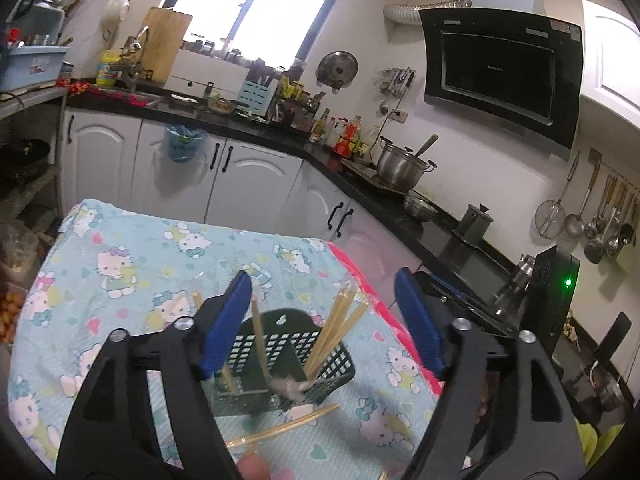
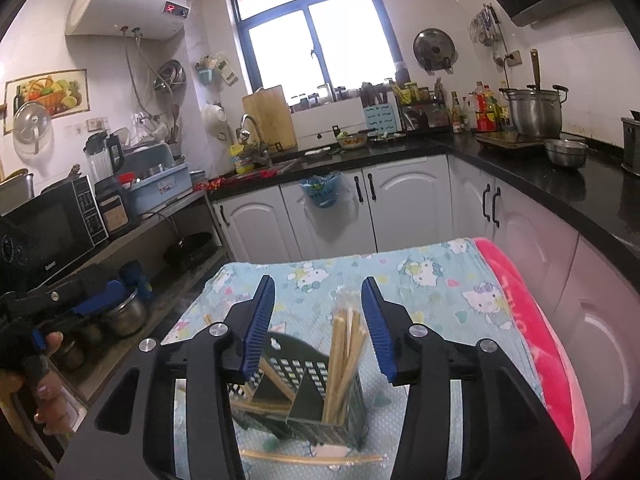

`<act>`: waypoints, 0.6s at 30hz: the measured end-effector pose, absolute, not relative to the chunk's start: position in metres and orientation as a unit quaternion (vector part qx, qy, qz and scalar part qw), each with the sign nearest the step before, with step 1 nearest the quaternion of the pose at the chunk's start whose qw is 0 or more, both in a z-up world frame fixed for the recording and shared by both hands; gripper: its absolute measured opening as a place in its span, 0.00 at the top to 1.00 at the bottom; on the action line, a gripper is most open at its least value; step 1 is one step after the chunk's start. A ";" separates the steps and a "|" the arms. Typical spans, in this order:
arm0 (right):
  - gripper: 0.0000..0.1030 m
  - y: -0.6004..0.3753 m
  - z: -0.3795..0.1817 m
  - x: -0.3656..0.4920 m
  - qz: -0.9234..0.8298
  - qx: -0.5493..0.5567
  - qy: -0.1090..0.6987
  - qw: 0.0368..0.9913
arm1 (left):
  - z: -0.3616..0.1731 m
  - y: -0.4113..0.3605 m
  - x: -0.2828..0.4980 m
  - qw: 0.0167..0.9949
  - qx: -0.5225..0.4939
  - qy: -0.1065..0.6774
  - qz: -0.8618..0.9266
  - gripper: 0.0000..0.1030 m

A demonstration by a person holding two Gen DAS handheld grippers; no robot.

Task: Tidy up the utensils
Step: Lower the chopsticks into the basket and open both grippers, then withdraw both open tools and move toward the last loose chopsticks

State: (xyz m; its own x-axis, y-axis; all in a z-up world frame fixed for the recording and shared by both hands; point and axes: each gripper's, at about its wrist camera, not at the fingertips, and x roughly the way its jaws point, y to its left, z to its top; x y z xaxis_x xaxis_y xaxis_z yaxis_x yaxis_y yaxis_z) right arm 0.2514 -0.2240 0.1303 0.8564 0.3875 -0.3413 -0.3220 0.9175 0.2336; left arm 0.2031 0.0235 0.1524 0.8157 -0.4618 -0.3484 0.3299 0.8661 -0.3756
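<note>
The left gripper [image 1: 324, 320] stands wide with nothing pressed between its pads, and the right gripper [image 2: 318, 324] stands partly apart around the tops of the chopsticks [image 2: 344, 356] without gripping them. Those chopsticks lean in the right compartment of the dark mesh holder [image 2: 304, 392], a few more lie slanted in the left one, and a loose wrapped pair [image 2: 312, 458] lies on the cloth [image 2: 432, 300] just in front. The holder looks light and tall, so a nudge from either gripper could tip it and spill the sticks; the soft, wrinkled cloth adds to that risk. Around is a cramped kitchen: black counter [image 2: 520, 160], white cabinets, window, steel pot [image 2: 534, 110].
</note>
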 end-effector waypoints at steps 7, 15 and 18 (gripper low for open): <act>0.52 -0.226 0.124 0.234 0.188 0.076 0.205 0.958 | 0.142 0.032 0.185 0.944 -0.141 0.225 -0.196 0.15; 0.49 -0.224 0.119 0.215 0.193 0.068 0.212 0.955 | 0.129 0.044 0.169 0.944 -0.150 0.231 -0.181 0.13; 0.48 -0.221 0.117 0.208 0.196 0.060 0.215 0.955 | 0.124 0.045 0.164 0.943 -0.151 0.237 -0.177 0.13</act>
State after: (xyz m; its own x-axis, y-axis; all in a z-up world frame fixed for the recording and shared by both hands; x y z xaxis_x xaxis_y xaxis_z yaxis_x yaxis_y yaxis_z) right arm 0.2077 -0.2214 0.1169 0.8308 0.4009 -0.3860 -0.3492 0.9156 0.1995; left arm 0.1640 0.0453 0.1238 0.8257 -0.4049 -0.3928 0.2620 0.8919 -0.3686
